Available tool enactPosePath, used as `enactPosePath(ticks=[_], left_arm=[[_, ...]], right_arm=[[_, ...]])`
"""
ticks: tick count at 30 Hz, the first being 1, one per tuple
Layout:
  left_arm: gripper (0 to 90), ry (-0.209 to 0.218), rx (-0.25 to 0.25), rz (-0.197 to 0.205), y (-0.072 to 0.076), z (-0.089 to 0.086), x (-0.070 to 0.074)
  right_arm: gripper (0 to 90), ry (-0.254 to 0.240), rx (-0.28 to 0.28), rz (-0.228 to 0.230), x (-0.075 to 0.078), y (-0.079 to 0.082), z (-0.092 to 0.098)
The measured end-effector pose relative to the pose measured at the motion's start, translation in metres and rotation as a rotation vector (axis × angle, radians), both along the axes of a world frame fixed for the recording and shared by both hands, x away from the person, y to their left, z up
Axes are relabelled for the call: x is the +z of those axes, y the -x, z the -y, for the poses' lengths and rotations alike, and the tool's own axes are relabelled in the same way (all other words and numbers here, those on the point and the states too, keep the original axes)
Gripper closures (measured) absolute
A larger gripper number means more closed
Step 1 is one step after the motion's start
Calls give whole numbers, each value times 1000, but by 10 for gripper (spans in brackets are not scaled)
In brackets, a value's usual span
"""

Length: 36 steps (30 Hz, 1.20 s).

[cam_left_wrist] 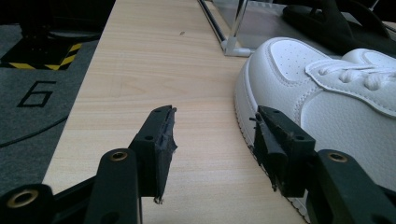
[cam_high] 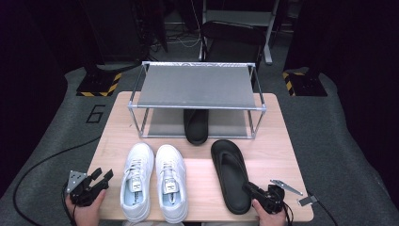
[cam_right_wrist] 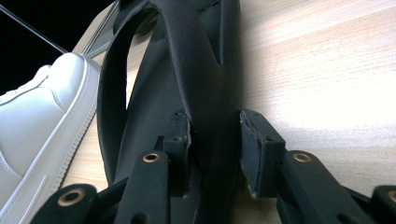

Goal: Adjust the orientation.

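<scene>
The right gripper [cam_right_wrist: 215, 149] clamps the matte, pebbled edge of the black flip-flop [cam_high: 230, 174]. The left gripper [cam_left_wrist: 212, 144] gapes beside a smooth white leather sneaker [cam_left_wrist: 327, 107].

Wooden table [cam_high: 282, 155] with sneakers [cam_high: 154, 181], sandal [cam_high: 230, 174], rack [cam_high: 196, 96]
</scene>
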<state>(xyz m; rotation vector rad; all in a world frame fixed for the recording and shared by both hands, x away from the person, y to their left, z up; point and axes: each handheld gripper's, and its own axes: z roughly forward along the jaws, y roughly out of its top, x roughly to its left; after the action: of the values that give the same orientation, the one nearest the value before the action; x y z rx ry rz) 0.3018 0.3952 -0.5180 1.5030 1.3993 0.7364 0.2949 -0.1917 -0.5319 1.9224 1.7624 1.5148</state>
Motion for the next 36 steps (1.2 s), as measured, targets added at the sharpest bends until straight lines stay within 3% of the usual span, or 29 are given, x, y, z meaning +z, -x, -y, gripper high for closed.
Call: enactPosePath(ticks=[7,17,23,36], left_arm=[[472,5,-1,-2,0,-1,0],[472,4,2,-3,0,0,-1],[473,3,2,0,0,-1,-1],[473,2,0,-2,1,-1,0]], right_arm=[[657,-30,-4,9,0,0,0],[655,-34,-13,12,0,1,0],[654,-70,-26,20,0,0,1],[651,-83,-43,44,4,1,4]])
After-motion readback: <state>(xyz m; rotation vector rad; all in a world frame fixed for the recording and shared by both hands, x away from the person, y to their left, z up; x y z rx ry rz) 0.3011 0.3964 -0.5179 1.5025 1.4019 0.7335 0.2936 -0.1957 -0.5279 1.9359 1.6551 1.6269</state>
